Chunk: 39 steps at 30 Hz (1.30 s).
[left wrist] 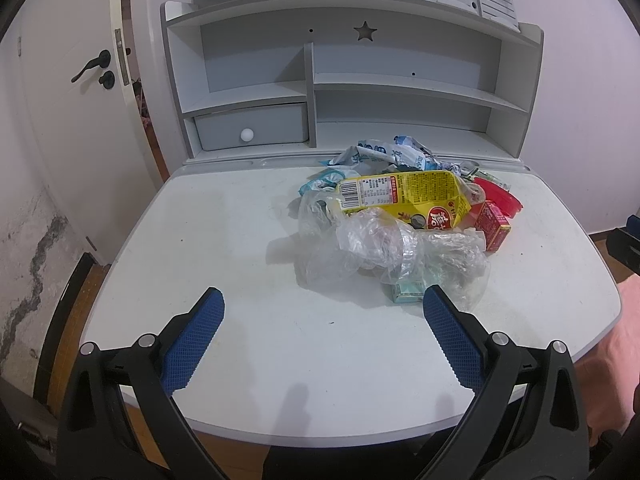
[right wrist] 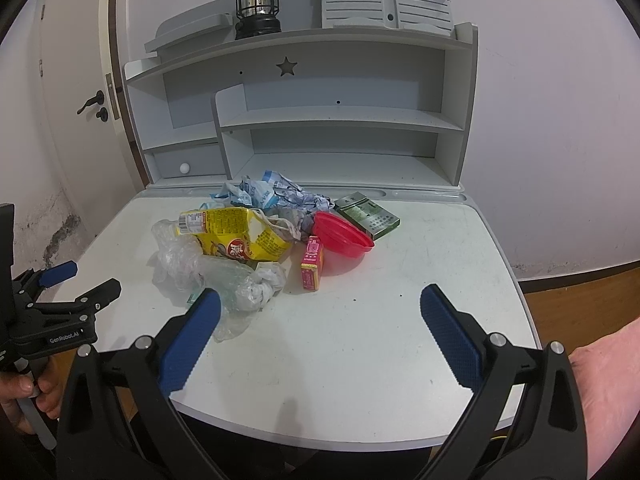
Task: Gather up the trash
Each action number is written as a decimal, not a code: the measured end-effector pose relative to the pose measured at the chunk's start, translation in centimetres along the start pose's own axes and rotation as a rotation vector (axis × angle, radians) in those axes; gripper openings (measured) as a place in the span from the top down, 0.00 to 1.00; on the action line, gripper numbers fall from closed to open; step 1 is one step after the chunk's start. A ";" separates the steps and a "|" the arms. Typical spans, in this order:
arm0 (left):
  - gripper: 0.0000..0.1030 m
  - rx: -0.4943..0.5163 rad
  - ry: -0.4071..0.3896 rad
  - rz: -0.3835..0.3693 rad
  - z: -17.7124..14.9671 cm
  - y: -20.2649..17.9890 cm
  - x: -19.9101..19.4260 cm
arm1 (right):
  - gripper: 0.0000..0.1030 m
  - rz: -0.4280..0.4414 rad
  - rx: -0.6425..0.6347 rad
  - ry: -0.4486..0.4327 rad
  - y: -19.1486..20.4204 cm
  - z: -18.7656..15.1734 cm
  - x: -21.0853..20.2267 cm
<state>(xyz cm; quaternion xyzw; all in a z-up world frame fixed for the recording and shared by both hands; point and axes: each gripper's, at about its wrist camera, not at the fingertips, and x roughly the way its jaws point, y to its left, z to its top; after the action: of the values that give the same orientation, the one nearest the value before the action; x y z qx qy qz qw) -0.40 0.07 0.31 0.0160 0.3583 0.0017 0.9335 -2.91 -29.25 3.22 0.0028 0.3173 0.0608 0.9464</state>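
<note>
Left gripper spread wide, nothing in it, low over the white desk top. Right gripper same: wide apart, empty. Trash heap sits just ahead of both, mid-desk: crumpled clear plastic bag nearest, touching a flattened yellow carton w/ barcode; small red box upright beside a red plastic bowl; crumpled blue-white wrappers at the back.

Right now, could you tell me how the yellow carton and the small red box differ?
The yellow carton is larger, crushed and torn open, lying flat; the small red box is intact and closed. The carton is partly under a clear plastic bag; the box lies uncovered beside a red bowl. Both are printed packaging.
</note>
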 end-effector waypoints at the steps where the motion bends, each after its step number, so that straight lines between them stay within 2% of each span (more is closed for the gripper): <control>1: 0.06 0.001 -0.001 0.003 0.0 -0.1 0.0 | 0.06 -0.003 -0.001 -0.001 0.0 0.0 0.0; 39: 0.06 0.003 0.007 0.002 -0.3 -0.2 0.4 | 0.06 -0.002 -0.006 -0.010 0.3 0.3 -0.5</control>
<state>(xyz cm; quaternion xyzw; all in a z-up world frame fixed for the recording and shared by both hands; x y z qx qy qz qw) -0.32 -0.09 -0.20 0.0180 0.3616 0.0023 0.9322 -3.10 -29.02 3.77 -0.0003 0.3123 0.0608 0.9480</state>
